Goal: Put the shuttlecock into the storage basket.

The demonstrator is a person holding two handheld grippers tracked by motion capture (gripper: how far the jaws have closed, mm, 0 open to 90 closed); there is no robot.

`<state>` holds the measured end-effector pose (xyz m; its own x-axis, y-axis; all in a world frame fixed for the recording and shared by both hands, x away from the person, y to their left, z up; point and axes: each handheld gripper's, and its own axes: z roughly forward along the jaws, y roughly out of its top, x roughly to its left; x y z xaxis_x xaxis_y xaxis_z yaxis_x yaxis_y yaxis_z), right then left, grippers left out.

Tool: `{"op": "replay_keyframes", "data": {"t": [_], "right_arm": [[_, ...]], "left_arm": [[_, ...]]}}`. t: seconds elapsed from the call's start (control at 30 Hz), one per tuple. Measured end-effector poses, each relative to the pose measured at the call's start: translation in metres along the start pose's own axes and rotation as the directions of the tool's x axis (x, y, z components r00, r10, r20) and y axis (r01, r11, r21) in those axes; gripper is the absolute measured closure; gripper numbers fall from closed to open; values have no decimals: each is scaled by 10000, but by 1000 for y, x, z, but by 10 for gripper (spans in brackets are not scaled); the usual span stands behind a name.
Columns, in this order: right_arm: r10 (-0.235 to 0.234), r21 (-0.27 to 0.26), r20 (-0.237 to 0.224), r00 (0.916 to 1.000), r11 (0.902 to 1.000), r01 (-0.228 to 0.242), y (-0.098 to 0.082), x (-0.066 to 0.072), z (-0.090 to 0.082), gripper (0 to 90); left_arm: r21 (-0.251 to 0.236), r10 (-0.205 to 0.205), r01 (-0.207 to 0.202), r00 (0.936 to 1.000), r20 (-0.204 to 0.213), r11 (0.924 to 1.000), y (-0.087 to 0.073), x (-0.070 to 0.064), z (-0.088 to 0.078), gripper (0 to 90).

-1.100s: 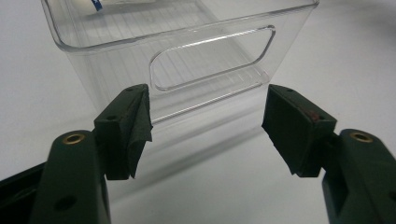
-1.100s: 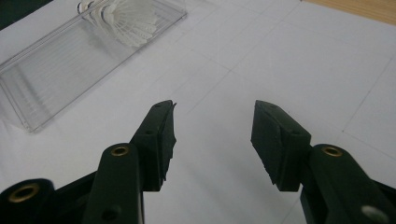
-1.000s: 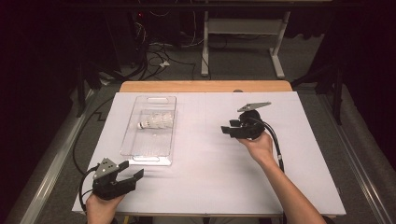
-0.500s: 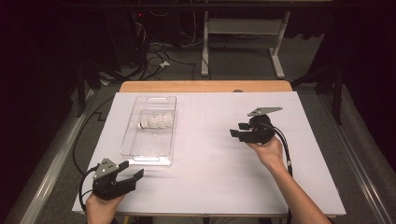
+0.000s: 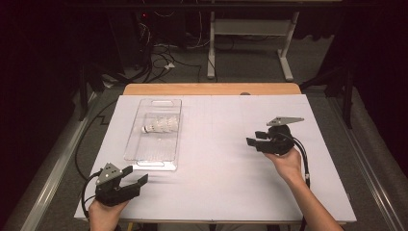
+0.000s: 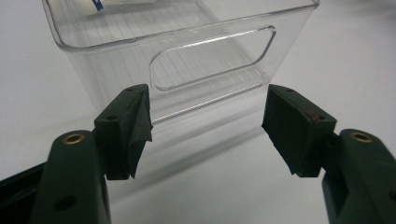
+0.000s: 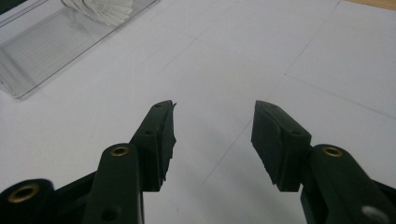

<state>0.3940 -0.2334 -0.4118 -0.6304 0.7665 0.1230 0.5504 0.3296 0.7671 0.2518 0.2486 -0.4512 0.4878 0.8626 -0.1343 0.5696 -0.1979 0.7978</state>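
A clear plastic tray (image 5: 154, 159) lies on the left half of the white table, with a white shuttlecock (image 5: 161, 126) in its far half. My left gripper (image 5: 136, 176) rests open near the table's front left corner, just short of the tray's near end wall (image 6: 187, 65) with its handle slot; nothing is between its jaws. My right gripper (image 5: 256, 138) hovers open and empty over the right side of the table, pointing left toward the tray (image 7: 42, 51) and shuttlecock (image 7: 105, 9).
The white sheet (image 5: 216, 144) covers the table, with a wooden edge (image 5: 211, 89) at the back. Cables (image 5: 300, 154) trail from both grippers. Behind the table stand a desk frame (image 5: 250, 43) and floor cables.
My right gripper has moved to the right and a little nearer the front edge, away from the tray. The left gripper has stayed still.
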Motion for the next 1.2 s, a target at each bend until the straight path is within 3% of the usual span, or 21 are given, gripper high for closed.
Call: {"op": "replay_keyframes", "data": {"t": [1.2], "right_arm": [[331,-328,114,9994,9989,-328,-30,-7,-25,482]], "left_arm": [[-36,-53,53,10000,19,10000,0,0,0,334]]}}
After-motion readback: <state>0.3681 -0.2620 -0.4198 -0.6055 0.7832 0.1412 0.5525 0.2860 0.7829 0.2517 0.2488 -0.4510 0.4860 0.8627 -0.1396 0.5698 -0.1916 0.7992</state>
